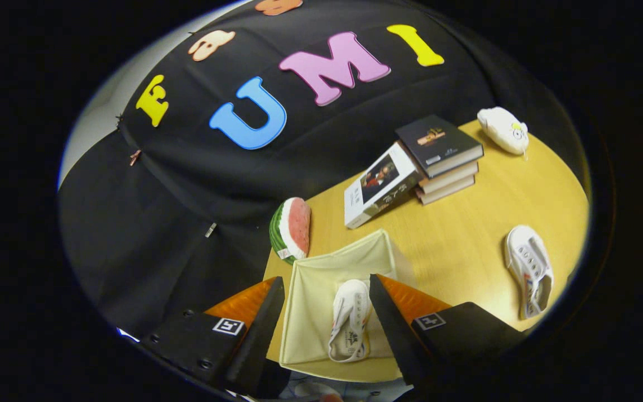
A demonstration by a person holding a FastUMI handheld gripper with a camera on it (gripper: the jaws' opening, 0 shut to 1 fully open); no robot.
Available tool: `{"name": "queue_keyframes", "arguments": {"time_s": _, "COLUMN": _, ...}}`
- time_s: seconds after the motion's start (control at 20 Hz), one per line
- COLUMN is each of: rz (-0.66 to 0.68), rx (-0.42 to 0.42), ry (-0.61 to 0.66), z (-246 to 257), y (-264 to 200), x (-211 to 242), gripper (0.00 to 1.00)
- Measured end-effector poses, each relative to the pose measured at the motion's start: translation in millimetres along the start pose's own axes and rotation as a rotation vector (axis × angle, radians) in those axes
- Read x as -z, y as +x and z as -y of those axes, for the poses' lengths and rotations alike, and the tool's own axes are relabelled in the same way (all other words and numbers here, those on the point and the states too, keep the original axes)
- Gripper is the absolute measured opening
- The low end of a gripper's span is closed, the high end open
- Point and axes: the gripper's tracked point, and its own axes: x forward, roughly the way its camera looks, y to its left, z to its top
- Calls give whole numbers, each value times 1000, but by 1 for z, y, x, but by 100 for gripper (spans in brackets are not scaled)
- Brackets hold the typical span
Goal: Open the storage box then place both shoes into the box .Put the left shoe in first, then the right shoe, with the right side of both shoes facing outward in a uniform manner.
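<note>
A cream fabric storage box (310,279) stands open on the yellow wooden table (466,234), below and between my fingers. One white shoe (350,319) lies inside it, close to the right-hand finger, touching neither finger. The second white shoe (529,269) lies on the table well to the right of the box. My gripper (326,296) hovers above the box, open, with nothing held between its fingers.
A toy watermelon slice (292,228) stands just beyond the box at the table's edge. Farther back is a stack of books (441,159) with another book (380,190) leaning on it. A small white pouch (503,129) lies at the far corner.
</note>
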Motion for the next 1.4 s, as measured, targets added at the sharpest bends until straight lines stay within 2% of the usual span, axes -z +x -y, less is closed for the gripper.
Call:
{"name": "queue_keyframes", "arguments": {"time_s": 0.2, "rz": 106, "rx": 75, "ry": -111, "z": 64, "y": -44, "x": -44, "gripper": 94}}
{"name": "queue_keyframes", "arguments": {"time_s": 0.35, "rz": 131, "rx": 146, "ry": -115, "z": 124, "y": -75, "x": -62, "gripper": 94}}
{"name": "queue_keyframes", "arguments": {"time_s": 0.55, "rz": 58, "rx": 271, "ry": -136, "z": 219, "y": -109, "x": -39, "gripper": 94}}
{"name": "queue_keyframes", "arguments": {"time_s": 0.8, "rz": -112, "rx": 380, "ry": -191, "z": 309, "y": -123, "x": 28, "gripper": 95}}
{"name": "queue_keyframes", "arguments": {"time_s": 0.9, "rz": -185, "rx": 382, "ry": -189, "z": 328, "y": -117, "x": 57, "gripper": 94}}
{"name": "queue_keyframes", "arguments": {"time_s": 1.0, "rz": -252, "rx": 370, "ry": -187, "z": 338, "y": -107, "x": 81, "gripper": 85}}
{"name": "queue_keyframes", "arguments": {"time_s": 1.05, "rz": -279, "rx": 363, "ry": -197, "z": 342, "y": -102, "x": 90, "gripper": 77}}
{"name": "queue_keyframes", "arguments": {"time_s": 1.15, "rz": -323, "rx": 341, "ry": -209, "z": 345, "y": -92, "x": 102, "gripper": 72}}
{"name": "queue_keyframes", "arguments": {"time_s": 1.4, "rz": -374, "rx": 362, "ry": -264, "z": 361, "y": -61, "x": 114, "gripper": 71}}
